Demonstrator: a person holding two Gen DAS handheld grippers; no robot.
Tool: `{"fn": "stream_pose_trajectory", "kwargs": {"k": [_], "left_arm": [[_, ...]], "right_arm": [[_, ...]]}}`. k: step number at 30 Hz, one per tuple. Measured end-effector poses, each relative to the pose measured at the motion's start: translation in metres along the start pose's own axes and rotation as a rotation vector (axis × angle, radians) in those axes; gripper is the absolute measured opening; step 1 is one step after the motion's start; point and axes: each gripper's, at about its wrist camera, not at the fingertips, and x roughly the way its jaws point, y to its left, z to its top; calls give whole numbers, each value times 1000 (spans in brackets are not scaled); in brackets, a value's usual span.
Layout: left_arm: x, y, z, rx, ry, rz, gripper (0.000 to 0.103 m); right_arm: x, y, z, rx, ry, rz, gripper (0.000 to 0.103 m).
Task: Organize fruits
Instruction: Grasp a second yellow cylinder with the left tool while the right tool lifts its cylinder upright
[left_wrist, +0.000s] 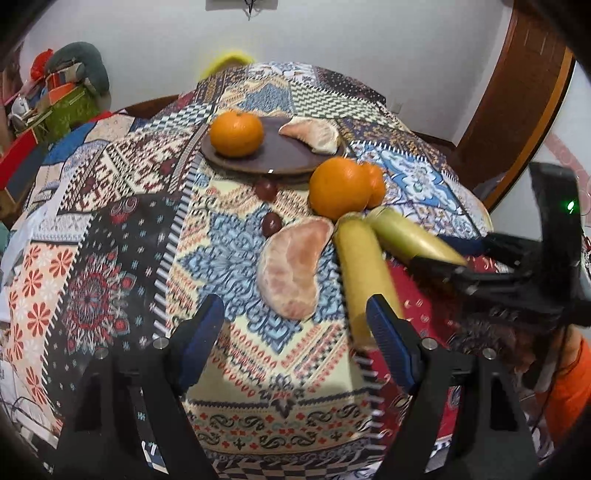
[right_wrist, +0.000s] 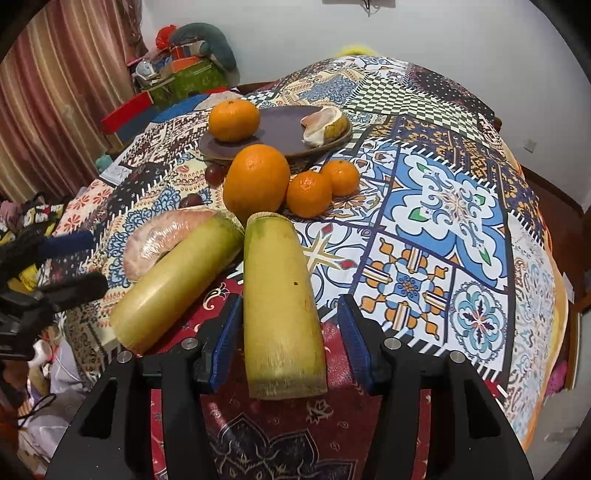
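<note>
Blue-padded right tool (right_wrist: 286, 345) gapes wide around the near cane piece (right_wrist: 282, 306), gripping nothing; left tool (left_wrist: 295, 332) also wide open and empty, peeled pomelo wedge (left_wrist: 291, 267) just ahead at 12 o'clock. Step looks like picking up cane for the brown plate (right_wrist: 280, 129) at 12; next move: close on the stalk, lift clear of the big orange (right_wrist: 256, 182). Patchwork cloth covers the worktop (right_wrist: 443, 206), white wall behind, clutter at 10.
</note>
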Motion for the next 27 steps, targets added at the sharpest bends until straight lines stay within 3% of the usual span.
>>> {"fn": "stream_pose_trajectory", "kwargs": {"k": [2,12,21,27], "left_arm": [[3,-7,4,14,-1,3,79],[40,-38,16,68,61,-7,65],[72,-47,27,63,126,-39,41],[79,-47,31,48,115,-46,38]], "right_arm": [[-3,0,-2,8,-5,22,39],[-25,-8,-19,25,-10,7,37],[-16,-15,-4,38,-14,49,38],[-4,-14,2,15,5,53,37]]}}
